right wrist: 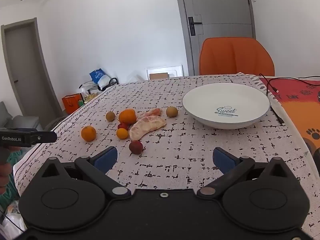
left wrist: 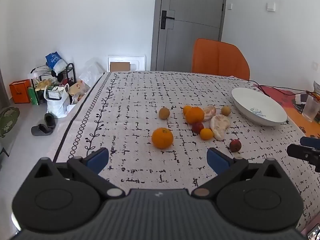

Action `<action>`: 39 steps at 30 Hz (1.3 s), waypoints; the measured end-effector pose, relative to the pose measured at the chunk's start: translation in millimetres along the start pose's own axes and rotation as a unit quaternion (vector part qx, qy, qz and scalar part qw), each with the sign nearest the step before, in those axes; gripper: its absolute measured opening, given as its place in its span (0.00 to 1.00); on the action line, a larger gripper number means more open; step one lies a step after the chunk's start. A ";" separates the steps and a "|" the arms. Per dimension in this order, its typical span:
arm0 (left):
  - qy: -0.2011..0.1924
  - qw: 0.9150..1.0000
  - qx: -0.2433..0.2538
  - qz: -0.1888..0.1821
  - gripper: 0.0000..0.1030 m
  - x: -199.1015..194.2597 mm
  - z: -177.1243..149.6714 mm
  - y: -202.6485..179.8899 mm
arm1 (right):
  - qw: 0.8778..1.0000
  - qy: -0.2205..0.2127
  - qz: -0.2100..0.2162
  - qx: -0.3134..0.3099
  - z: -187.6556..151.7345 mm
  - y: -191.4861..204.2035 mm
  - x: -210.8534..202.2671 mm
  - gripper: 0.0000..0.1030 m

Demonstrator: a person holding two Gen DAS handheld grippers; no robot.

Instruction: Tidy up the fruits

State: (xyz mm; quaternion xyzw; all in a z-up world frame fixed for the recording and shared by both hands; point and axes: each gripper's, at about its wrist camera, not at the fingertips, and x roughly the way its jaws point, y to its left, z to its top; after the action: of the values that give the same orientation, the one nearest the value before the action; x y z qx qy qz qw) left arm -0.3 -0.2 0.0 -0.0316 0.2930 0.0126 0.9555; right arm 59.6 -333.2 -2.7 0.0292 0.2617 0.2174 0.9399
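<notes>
Scattered fruit on a patterned tablecloth (right wrist: pixel 200 160), seen from both wrist views. A large orange (left wrist: pixel 162 138) lies apart at the near left of the group. Farther in, a second orange (right wrist: pixel 127 116) sits against two peeled pomelo segments, the bigger segment (right wrist: pixel 147 127) in front of the smaller segment (right wrist: pixel 152 112). A small yellow citrus (right wrist: pixel 122 133) and a dark red fruit (right wrist: pixel 122 126) rest just left of the bigger segment. Another red fruit (right wrist: pixel 136 147) lies alone, nearest the grippers. Two brownish round fruits flank the group: one at the far left (right wrist: pixel 110 116), one at the far right (right wrist: pixel 171 111). A white bowl (right wrist: pixel 226 102), printed "Sweet", stands to the right, holding nothing. An orange chair (right wrist: pixel 237 57) is behind the table. The left gripper (left wrist: pixel 158 158) and right gripper (right wrist: pixel 165 158) both hover with fingers spread wide, nothing between them.
</notes>
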 end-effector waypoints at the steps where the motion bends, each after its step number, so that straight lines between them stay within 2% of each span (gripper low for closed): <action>1: -0.002 1.000 0.001 0.000 1.00 -0.3 -0.2 -0.2 | 1.000 -0.001 -0.001 -0.001 1.2 -0.3 0.3 1.00; 9: 0.000 1.000 0.003 -0.002 1.00 0.8 -10.7 -8.4 | 1.000 -0.011 -0.003 -0.018 0.8 3.1 -3.5 1.00; 12: 0.005 1.000 0.002 -0.007 1.00 6.4 -11.1 -9.4 | 1.000 0.007 -0.007 -0.011 10.1 2.9 4.8 1.00; 39: 0.006 1.000 0.001 -0.014 1.00 -2.3 -3.1 -7.0 | 1.000 -0.001 -0.022 -0.012 1.1 0.0 -1.5 1.00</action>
State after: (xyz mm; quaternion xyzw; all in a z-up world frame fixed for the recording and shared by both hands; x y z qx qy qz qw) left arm -3.6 -7.4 -0.9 -0.0350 0.2981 -0.0017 0.9539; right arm 59.0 -333.8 -1.0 0.0128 0.2588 0.1997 0.9450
